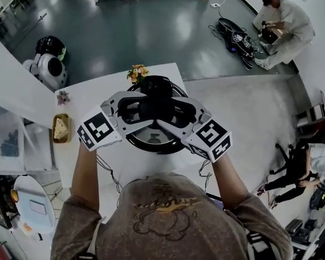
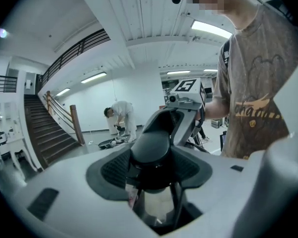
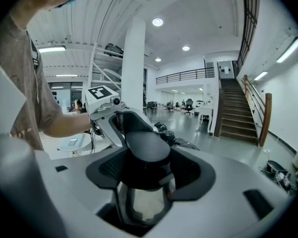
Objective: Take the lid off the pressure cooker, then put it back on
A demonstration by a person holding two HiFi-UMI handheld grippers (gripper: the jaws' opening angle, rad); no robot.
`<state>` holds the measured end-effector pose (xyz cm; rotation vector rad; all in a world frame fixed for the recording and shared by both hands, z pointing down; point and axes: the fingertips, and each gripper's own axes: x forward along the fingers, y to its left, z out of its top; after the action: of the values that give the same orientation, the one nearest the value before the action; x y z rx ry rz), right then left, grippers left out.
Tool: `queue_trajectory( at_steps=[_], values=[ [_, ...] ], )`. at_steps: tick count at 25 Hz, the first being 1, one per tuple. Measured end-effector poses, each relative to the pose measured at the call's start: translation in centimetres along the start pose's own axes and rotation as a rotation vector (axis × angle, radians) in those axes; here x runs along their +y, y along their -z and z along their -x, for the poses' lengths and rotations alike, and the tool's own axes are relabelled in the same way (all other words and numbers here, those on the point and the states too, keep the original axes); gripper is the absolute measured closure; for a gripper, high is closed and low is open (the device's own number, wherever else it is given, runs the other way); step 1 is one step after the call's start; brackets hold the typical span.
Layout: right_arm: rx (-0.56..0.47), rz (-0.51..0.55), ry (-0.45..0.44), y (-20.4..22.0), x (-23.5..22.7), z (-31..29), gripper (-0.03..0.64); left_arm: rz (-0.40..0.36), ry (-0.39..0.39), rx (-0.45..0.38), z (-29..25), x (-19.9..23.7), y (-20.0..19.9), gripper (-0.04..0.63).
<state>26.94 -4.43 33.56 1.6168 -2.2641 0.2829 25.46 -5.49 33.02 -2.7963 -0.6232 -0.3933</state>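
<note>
You hold the left gripper [image 1: 146, 112] and the right gripper [image 1: 170, 116] together above the white surface [image 1: 97, 93], coming at the lid [image 1: 151, 140] from opposite sides; both point slightly downward. In the left gripper view your left fingers [image 2: 114, 170] are clenched on the lid's black knob [image 2: 150, 148], which fills the hollow between the ribbed pads; the glass of the lid shows tilted just below it. The right gripper view gives the same picture mirrored; your right fingers [image 3: 188, 170] are clamped on that knob [image 3: 146, 148] from the other side, with the glass dome underneath. So the lid hangs from its knob in both grippers at once. From the head view it lies directly over the dark pressure cooker [image 1: 158, 83]; whether its rim touches the pot or stands clear of it, I cannot tell. A small pot of flowers [image 1: 136, 72] stands on the surface just beyond the cooker; a little tray [image 1: 60, 128] with a wedge of food sits near the left edge. On the grey floor behind, a person [image 1: 286, 21] crouches over a bag.
</note>
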Motion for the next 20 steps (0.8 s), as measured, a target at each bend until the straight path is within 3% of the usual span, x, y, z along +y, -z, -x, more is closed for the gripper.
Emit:
queue_trajectory(
  at_steps=[6,11,14,20],
  values=[
    [-0.023,0.084,-0.203,-1.5,5.3,-3.7,0.345,0.066,-0.21,0.052,6.2,-1.5,2.1,0.339],
    [-0.041,0.12,-0.345,-2.5,7.5,-4.6,0.345,0.117,-0.34,0.103,8.7,-2.4,2.1,0.339],
    [-0.049,0.149,-0.438,-3.2,11.3,-6.4,0.345,0.151,-0.431,0.131,12.5,-4.0,3.2,0.339],
    [-0.046,0.201,-0.545,-3.7,18.9,-10.1,0.345,0.198,-0.542,0.143,19.6,-7.3,6.4,0.34]
  ],
)
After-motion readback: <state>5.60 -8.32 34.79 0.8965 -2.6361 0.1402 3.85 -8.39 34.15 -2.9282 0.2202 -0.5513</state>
